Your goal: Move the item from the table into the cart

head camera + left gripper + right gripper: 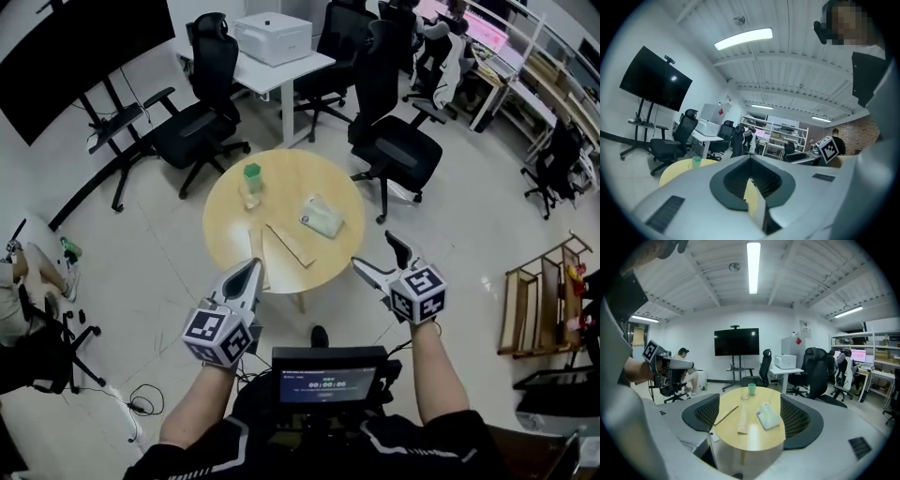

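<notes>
Pale packet (322, 217) lying flat near the round table's (230, 211) right edge, wooden strips (289, 244) beside it toward the near edge, green cup (252, 172) toward the far edge, your right gripper (377, 253) spread wide and empty, your left gripper (249, 272) pinched together, holding nothing.

An office: swivel chairs (202, 127), desk (305, 67), printer (272, 37), large screen (75, 47).

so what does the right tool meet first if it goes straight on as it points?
Probably the near edge of the round table; beyond that, the flat pouch. The right tool is open and empty. Depth is unclear.
</notes>
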Available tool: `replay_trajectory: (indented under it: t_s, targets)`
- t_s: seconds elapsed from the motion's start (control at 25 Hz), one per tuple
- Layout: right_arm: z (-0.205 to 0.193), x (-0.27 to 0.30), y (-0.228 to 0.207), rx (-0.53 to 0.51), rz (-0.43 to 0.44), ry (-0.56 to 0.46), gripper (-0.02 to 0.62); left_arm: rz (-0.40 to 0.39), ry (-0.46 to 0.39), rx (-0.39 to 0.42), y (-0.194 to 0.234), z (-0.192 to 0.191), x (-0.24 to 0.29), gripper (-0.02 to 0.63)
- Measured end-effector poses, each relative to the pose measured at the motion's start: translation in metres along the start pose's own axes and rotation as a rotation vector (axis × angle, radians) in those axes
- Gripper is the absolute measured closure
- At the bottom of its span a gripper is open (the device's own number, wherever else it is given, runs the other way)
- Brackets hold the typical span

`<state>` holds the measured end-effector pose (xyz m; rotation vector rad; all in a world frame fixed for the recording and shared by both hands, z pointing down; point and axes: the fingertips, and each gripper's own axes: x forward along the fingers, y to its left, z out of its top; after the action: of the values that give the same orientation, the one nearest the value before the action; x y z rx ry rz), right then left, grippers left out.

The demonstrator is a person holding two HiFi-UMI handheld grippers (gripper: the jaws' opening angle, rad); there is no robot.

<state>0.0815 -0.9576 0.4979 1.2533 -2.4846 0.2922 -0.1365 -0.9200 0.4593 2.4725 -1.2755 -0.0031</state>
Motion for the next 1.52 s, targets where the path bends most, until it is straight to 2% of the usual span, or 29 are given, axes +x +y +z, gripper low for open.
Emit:
replay_trajectory:
  t_s: [0.16, 0.32, 0.52, 0.68, 0.84, 1.04, 1.16, 1.28, 1.4, 1.52]
  targets:
    - [0.011, 0.075, -0.080, -0.044, 0.100, 0.071, 0.195, 0.068, -0.004, 0.008, 0.013, 0.021, 0.087, 0.600]
    - [-0.009, 0.166, -0.144, -0.048, 0.180, 0.193, 0.195, 0.142, 0.032, -0.015, 0.055, 0.014, 0.167, 0.600]
    - [-0.042, 0.278, -0.178, -0.053, 0.239, 0.356, 0.195, 0.203, 0.080, -0.072, 0.128, -0.006, 0.234, 0.600]
    - [-0.080, 0.354, -0.191, -0.071, 0.256, 0.486, 0.195, 0.237, 0.160, -0.096, 0.187, -0.046, 0.276, 0.600]
    - [-0.118, 0.413, -0.196, -0.083, 0.285, 0.594, 0.195, 0.273, 0.241, -0.146, 0.237, -0.085, 0.304, 0.600]
    - [-0.158, 0.465, -0.210, -0.081, 0.253, 0.683, 0.197, 0.264, 0.282, -0.182, 0.271, -0.110, 0.325, 0.600]
    - [-0.171, 0.479, -0.216, -0.067, 0.231, 0.701, 0.317, 0.252, 0.294, -0.192, 0.277, -0.119, 0.330, 0.600]
    - [-0.173, 0.489, -0.216, -0.064, 0.216, 0.693, 0.496, 0.250, 0.298, -0.209, 0.284, -0.123, 0.333, 0.600]
    - [-0.179, 0.494, -0.218, -0.056, 0.202, 0.690, 0.584, 0.247, 0.294, -0.214, 0.289, -0.126, 0.337, 0.600]
    - [-0.176, 0.493, -0.220, -0.030, 0.191, 0.666, 0.595, 0.238, 0.285, -0.209, 0.289, -0.122, 0.341, 0.600]
